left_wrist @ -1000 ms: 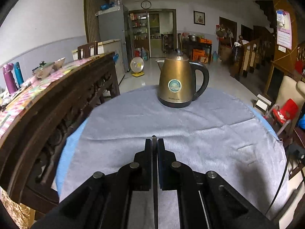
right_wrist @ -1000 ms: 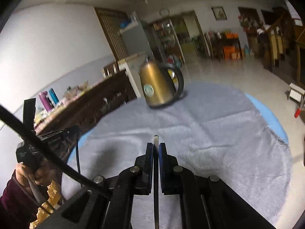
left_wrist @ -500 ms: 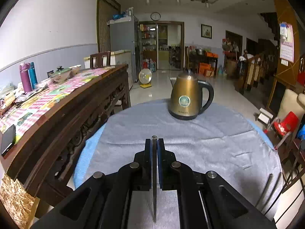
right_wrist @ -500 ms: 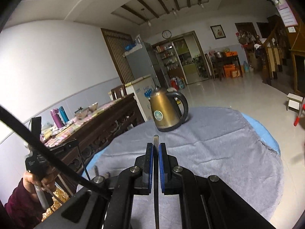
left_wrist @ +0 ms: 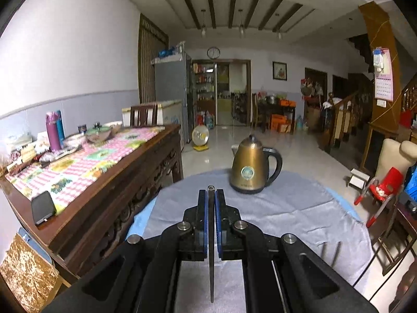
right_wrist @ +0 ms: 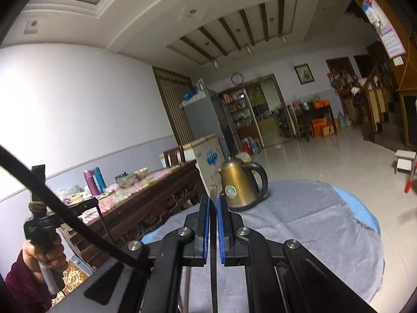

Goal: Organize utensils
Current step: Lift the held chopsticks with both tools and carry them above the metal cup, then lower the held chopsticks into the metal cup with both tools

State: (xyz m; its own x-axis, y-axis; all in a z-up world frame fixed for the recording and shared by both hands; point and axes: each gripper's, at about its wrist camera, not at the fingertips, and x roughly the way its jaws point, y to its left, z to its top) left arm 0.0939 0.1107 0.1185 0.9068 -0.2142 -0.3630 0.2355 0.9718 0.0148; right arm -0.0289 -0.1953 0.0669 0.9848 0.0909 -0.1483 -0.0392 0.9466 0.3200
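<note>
My left gripper point(left_wrist: 211, 191) is shut on a thin metal utensil point(left_wrist: 211, 247) that runs edge-on between the blue pads, above the grey cloth point(left_wrist: 286, 208) on the round table. My right gripper point(right_wrist: 213, 198) is shut on a thin metal utensil point(right_wrist: 213, 255), its tip sticking up past the fingertips. Two thin rods point(left_wrist: 331, 253) stand at the right of the left wrist view. The left gripper also shows in the right wrist view point(right_wrist: 91, 203), held by a hand.
A gold electric kettle point(left_wrist: 250, 167) stands on the far side of the grey cloth; it also shows in the right wrist view point(right_wrist: 238, 187). A carved wooden sideboard point(left_wrist: 104, 182) with bowls and bottles is close on the left. A red chair point(left_wrist: 383, 190) is on the right.
Both grippers have risen and tilted upward, so the table has dropped lower in both views and more ceiling shows. Both stay shut on their utensils.
</note>
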